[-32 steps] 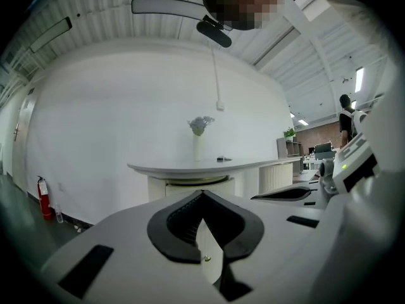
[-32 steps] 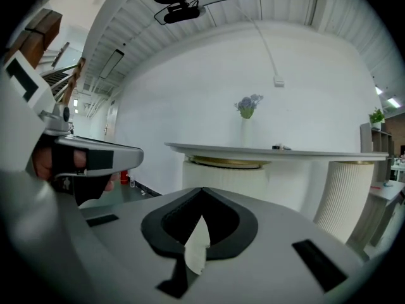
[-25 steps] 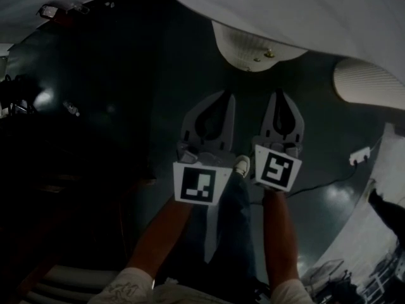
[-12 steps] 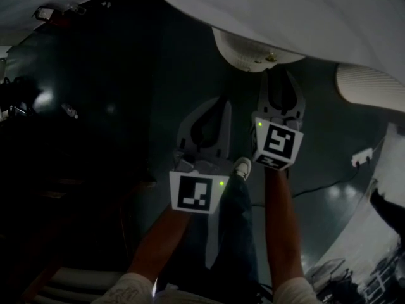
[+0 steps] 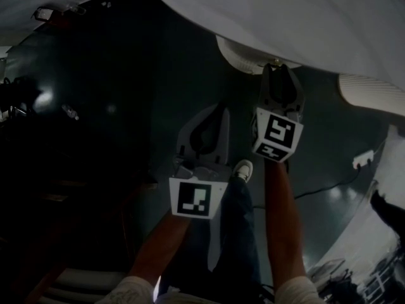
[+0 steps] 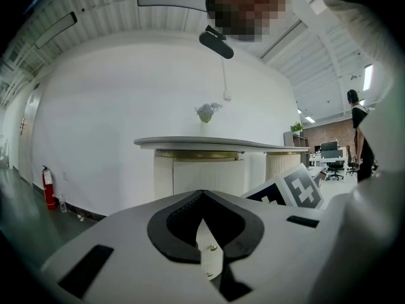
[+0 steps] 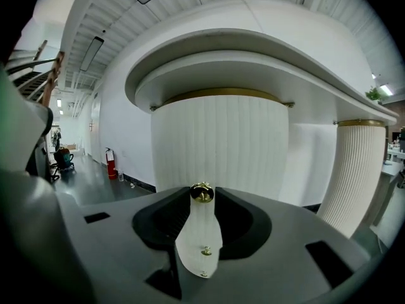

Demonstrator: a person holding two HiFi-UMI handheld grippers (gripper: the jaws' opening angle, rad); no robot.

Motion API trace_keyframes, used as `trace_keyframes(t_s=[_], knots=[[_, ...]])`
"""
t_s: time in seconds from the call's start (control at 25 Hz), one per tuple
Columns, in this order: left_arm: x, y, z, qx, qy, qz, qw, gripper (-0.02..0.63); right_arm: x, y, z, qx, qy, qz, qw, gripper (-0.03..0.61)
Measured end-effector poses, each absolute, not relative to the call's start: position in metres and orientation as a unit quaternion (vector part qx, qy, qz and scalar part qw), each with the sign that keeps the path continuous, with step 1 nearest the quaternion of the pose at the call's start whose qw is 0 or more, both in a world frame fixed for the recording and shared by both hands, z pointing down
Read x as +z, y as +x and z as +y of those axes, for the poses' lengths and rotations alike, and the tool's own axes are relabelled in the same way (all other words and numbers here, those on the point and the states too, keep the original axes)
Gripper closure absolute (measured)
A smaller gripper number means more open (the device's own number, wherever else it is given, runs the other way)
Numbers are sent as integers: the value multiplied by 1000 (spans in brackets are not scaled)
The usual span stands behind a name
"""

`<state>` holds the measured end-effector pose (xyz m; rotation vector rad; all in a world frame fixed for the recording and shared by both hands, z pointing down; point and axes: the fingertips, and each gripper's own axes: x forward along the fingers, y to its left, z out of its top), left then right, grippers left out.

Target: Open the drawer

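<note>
A white ribbed drum [image 7: 218, 144] stands under a round white countertop [image 7: 253, 49] and bears a small gold knob [image 7: 202, 193]. My right gripper [image 7: 202, 198] has reached the drum. Its jaws are opening, and the knob sits between their tips without being pressed. From the head view the right gripper [image 5: 278, 68] points at the drum [image 5: 240, 54] just below the counter's edge. My left gripper [image 5: 221, 109] hangs lower and to the left, away from the drum, shut with nothing in it. In the left gripper view its tips [image 6: 201, 194] meet.
A second ribbed column [image 7: 357, 170] stands to the right of the drum. A vase of flowers [image 6: 206, 113] sits on the counter. A fire extinguisher [image 7: 111, 163] is by the far wall. A cable and power strip [image 5: 361, 159] lie on the dark floor beside the person's shoe [image 5: 242, 168].
My right gripper has moved forward to the drum until its tips reach the knob, and its jaws have parted. The left gripper has barely shifted.
</note>
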<state>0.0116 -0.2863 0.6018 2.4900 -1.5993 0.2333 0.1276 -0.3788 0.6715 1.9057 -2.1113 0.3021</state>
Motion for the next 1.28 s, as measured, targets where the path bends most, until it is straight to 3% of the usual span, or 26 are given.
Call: trace_keyframes(t_s=[0.6, 1.28], knots=[[606, -2, -281, 80, 830, -545, 88, 612, 670, 128, -366, 100, 673, -720, 135, 469], [593, -9, -261, 62, 832, -547, 75, 612, 676, 117, -272, 108, 674, -718, 138, 469]])
